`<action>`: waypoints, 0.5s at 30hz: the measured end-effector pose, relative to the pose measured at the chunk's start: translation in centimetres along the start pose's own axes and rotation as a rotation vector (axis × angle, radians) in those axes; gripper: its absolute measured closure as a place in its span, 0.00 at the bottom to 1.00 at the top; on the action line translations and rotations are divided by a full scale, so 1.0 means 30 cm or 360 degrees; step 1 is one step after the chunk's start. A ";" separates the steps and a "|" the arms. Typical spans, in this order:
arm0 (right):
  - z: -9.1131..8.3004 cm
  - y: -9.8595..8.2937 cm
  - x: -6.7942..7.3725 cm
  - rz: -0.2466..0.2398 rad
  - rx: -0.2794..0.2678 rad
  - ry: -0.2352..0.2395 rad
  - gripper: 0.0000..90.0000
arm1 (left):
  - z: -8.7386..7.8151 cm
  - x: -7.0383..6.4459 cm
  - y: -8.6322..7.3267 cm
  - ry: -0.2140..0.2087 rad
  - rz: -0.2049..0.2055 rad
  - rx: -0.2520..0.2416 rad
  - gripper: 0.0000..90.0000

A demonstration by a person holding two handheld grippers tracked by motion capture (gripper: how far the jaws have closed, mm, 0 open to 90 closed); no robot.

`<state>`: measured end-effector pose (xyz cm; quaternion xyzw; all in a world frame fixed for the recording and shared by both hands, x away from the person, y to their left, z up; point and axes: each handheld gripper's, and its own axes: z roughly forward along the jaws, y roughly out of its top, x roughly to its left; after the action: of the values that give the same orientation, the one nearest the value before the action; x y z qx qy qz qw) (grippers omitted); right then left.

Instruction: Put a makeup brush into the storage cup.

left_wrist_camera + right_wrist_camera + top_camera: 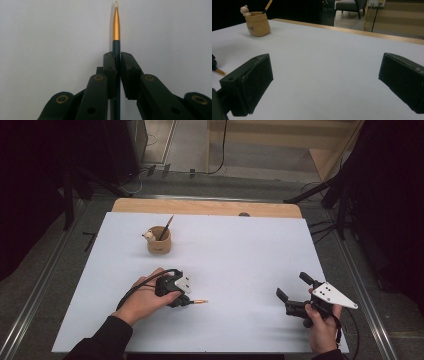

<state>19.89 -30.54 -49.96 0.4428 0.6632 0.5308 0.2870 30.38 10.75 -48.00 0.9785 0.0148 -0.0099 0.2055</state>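
Meanwhile left tool (pixel 117 72) pinches a brush (pixel 116 27) on open table (pixel 240 250).

The surface (pixel 240 255) is a wide white sheet laid over a wooden top, whose pale wood shows as a strip along the far edge (pixel 210 206). Toward the far left stands a small tan cup (pixel 159 240) with a little animal figure on its rim and one dark-handled brush leaning inside. Nearer the person, left of centre, a second brush (pixel 196 301) lies low over the white sheet, its gold ferrule and pale tip pointing right; whether it touches the sheet cannot be told. Around the surface is grey floor (pixel 45 270).
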 end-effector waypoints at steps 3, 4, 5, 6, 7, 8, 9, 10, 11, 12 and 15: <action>0.000 0.000 0.000 0.0001 0.0000 0.0000 0.00 | 0.000 -0.001 -0.002 0.0003 -0.0015 -0.0007 0.91; 0.000 0.000 -0.001 0.0001 0.0002 0.0001 0.00 | 0.000 -0.001 -0.002 0.0004 -0.0018 -0.0006 0.91; 0.000 0.000 -0.001 0.0001 0.0001 0.0002 0.00 | 0.001 -0.001 -0.003 0.0001 -0.0027 -0.0008 0.91; 0.000 0.000 -0.001 0.0000 0.0003 0.0002 0.00 | 0.000 0.000 -0.003 -0.0002 -0.0028 -0.0008 0.90; 0.000 0.000 0.000 -0.0001 0.0003 0.0001 0.00 | 0.000 -0.001 -0.005 -0.0005 -0.0052 -0.0011 0.90; 0.000 0.000 0.000 0.0001 0.0004 0.0002 0.00 | 0.001 0.001 -0.007 -0.0038 -0.0068 -0.0020 0.88; 0.000 0.000 0.000 0.0002 0.0005 0.0003 0.00 | 0.001 0.002 -0.007 -0.0079 -0.0073 -0.0020 0.80; 0.001 0.000 0.000 -0.0003 0.0004 0.0004 0.00 | 0.002 -0.005 -0.007 -0.0090 -0.0080 -0.0025 0.71; 0.002 0.000 0.000 -0.0005 0.0006 0.0003 0.00 | 0.002 -0.007 -0.005 -0.0094 -0.0081 -0.0012 0.69; 0.003 0.000 0.000 -0.0005 0.0004 0.0005 0.00 | 0.003 -0.011 -0.003 -0.0099 -0.0073 -0.0007 0.65; 0.005 0.000 0.002 -0.0006 0.0006 0.0005 0.00 | 0.004 -0.015 0.003 -0.0083 -0.0066 0.0009 0.63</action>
<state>19.99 -30.44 -50.00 0.4414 0.6655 0.5296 0.2861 29.92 10.61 -48.06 0.9779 0.0297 -0.0398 0.2029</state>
